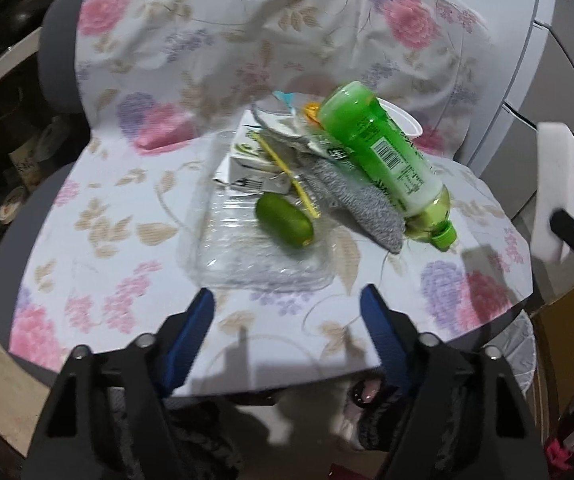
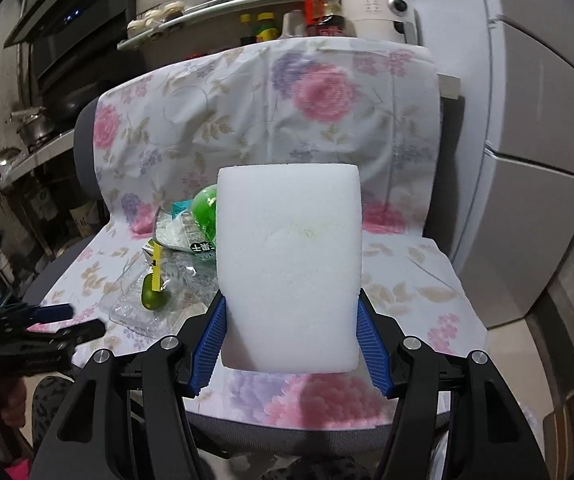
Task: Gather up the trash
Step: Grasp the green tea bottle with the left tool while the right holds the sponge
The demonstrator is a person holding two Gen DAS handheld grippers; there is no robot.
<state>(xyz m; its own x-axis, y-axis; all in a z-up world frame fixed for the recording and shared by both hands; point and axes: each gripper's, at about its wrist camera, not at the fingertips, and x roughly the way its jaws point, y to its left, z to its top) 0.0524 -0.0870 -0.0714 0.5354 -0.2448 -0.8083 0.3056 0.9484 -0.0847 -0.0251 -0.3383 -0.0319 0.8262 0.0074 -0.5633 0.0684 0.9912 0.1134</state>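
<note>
A heap of trash lies on a chair seat under a floral cloth (image 1: 99, 240). It holds a green plastic bottle (image 1: 383, 152) on its side, a small green fruit (image 1: 285, 220), a clear plastic tray (image 1: 247, 264), a grey knitted rag (image 1: 367, 208), a small carton (image 1: 247, 160) and a yellow strip (image 1: 287, 176). My left gripper (image 1: 287, 300) hovers open just in front of the tray's near edge, with nothing between its pads. My right gripper (image 2: 291, 296) is shut on a white foam block (image 2: 289, 264), held up over the seat's right side. The block (image 1: 555, 192) hides part of the heap.
A white cup (image 1: 403, 120) sits behind the bottle. A grey fridge (image 2: 535, 184) stands to the right of the chair. Behind it, a shelf (image 2: 223, 4) holds jars and bottles beside a white cooker (image 2: 379, 8). Pots (image 2: 35, 128) crowd the dark counter at left.
</note>
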